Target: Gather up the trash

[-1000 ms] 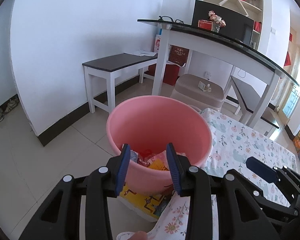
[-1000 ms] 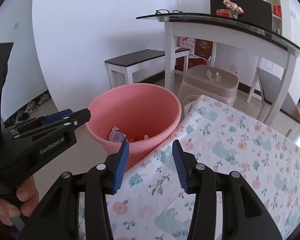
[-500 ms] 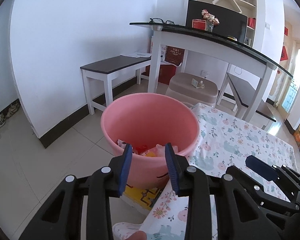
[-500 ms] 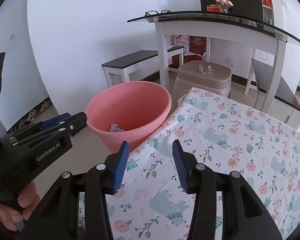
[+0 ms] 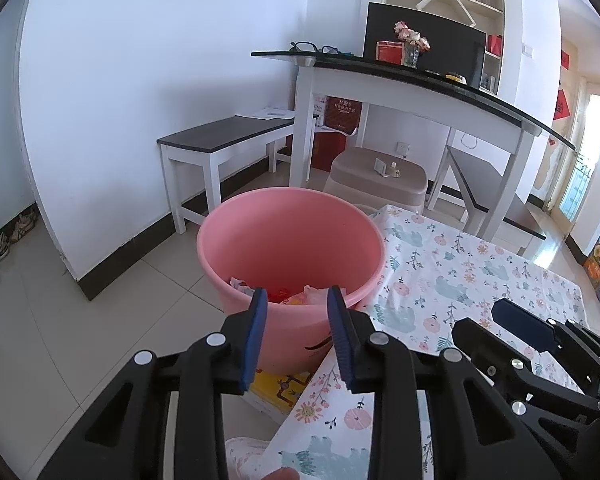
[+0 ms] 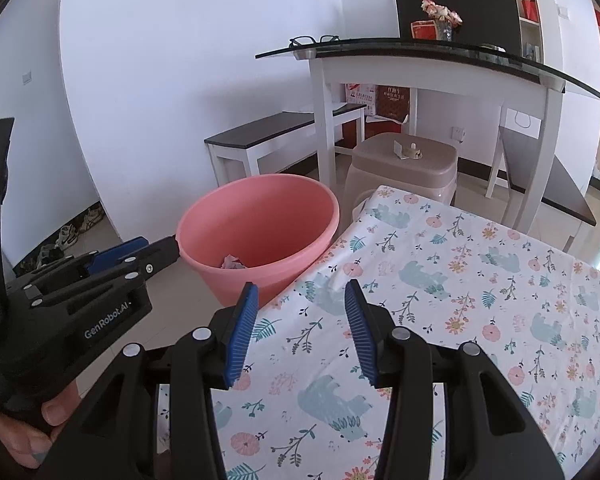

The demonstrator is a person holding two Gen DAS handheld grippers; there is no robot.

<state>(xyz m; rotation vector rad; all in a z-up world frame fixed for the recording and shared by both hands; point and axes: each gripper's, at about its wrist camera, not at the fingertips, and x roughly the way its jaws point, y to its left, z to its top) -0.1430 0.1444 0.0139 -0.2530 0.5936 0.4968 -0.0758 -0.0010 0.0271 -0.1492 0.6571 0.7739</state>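
A pink bucket [image 5: 292, 232] stands on the tiled floor beside a table with a floral cloth [image 5: 460, 272]. Crumpled trash [image 5: 280, 294] in white, red and yellow lies at its bottom. My left gripper [image 5: 297, 292] hovers in front of the bucket's near rim. Its jaws are closing and nothing is between them. My right gripper [image 6: 301, 286] hangs open and empty over the cloth's left edge [image 6: 460, 280], with the bucket [image 6: 260, 208] ahead to the left and a scrap of trash [image 6: 232, 262] showing inside. A hand holds the left gripper [image 6: 140, 252] at the left of that view.
Behind the bucket are a beige plastic stool [image 5: 380, 172], a white bench [image 5: 220, 140] and a tall white table with a glass top [image 5: 420, 76]. A yellow box [image 5: 280, 388] lies under the bucket's near side. Shoes [image 5: 0, 244] line the left wall.
Both grippers have drawn back from the bucket, which now looks smaller and farther. The left jaws have narrowed. The right jaws keep the same gap.
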